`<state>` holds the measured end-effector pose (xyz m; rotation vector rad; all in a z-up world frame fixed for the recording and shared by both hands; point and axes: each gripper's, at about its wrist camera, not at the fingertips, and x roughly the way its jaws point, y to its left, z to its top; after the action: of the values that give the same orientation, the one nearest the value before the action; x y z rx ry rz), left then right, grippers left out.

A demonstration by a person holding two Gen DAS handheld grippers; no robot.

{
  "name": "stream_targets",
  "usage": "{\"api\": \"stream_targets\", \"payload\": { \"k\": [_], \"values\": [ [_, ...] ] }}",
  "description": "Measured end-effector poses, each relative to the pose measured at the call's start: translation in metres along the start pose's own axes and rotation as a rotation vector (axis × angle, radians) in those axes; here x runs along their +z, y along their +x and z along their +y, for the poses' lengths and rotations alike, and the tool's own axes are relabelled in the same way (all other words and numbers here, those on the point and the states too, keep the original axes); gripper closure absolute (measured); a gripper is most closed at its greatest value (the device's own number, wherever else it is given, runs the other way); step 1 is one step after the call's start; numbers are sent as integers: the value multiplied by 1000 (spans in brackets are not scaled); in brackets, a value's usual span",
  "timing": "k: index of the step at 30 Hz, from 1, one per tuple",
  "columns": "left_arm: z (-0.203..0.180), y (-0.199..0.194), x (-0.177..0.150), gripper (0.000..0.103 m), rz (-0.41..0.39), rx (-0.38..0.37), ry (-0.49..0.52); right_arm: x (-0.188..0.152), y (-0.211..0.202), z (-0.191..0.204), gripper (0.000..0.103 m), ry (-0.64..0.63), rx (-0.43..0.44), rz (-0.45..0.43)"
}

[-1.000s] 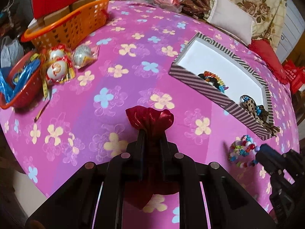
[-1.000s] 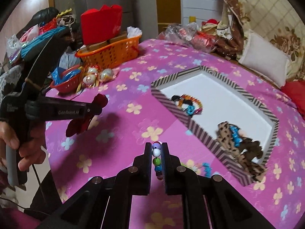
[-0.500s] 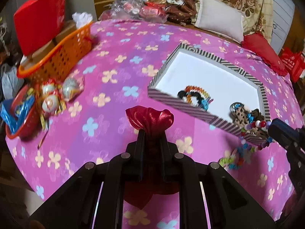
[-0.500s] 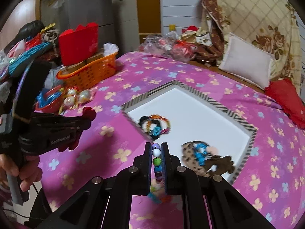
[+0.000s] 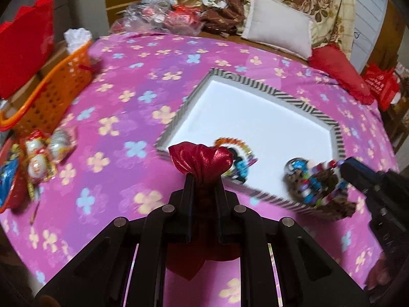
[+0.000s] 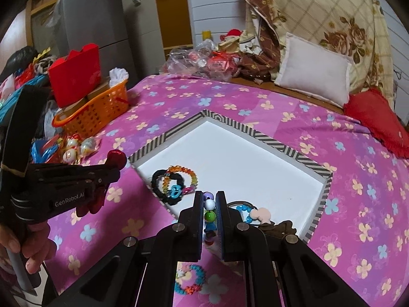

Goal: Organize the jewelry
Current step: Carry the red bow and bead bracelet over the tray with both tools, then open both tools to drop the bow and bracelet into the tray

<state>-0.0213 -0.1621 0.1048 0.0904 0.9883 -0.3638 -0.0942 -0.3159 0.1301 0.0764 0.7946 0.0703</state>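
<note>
Left gripper [image 5: 203, 179] fingers clamp a red satin pouch [image 5: 200, 162]; right gripper [image 6: 210, 204] fingers pinch a beaded bracelet [image 6: 209, 211], striped tray [image 6: 276, 140] just ahead.

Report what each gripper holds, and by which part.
Left gripper: red satin pouch, pinched at its gathered neck. Right gripper: bead bracelet, clamped along a short run of beads, the rest dangling below.

Bedspread [image 6: 281, 107]: pink, flowered
Orange basket [image 6: 102, 110]: far left edge
Red box [image 6: 76, 76]: behind the basket
White pillow [image 6: 314, 71]: far right
Red cushion [image 6: 375, 120]: beside the pillow
Fridge [image 6: 94, 20]: far left
</note>
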Motion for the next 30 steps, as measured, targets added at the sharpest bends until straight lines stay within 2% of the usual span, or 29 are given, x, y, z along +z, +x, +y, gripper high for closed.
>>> {"api": "stream_targets", "payload": {
  "k": [7,14,17,23,24,25,26,27,28,30],
  "values": [
    [-14,23,26,91,35,-95,-16,-2,19,-26,94,78,-2,19],
    [-26,61,33,91,87,-91,-24,-19,35,-61,94,160,-56,62],
    [-31,71,35,91,85,-83,-21,-28,39,-75,94,187,-97,78],
    [-41,90,37,90,98,-76,-20,-38,43,-80,94,194,-114,102],
    [-42,94,36,89,105,-79,-27,-39,42,-79,90,192,-113,104],
    [-41,97,36,85,112,-90,-38,-40,40,-78,85,188,-114,103],
    [-40,98,35,79,117,-96,-44,-41,37,-76,72,184,-115,99],
    [-39,98,34,69,119,-105,-51,-42,33,-74,64,179,-115,89],
    [-37,97,33,57,115,-113,-58,-42,28,-73,64,177,-113,76],
    [-36,92,32,48,100,-117,-58,-43,21,-70,64,175,-105,63]
  ]
}}
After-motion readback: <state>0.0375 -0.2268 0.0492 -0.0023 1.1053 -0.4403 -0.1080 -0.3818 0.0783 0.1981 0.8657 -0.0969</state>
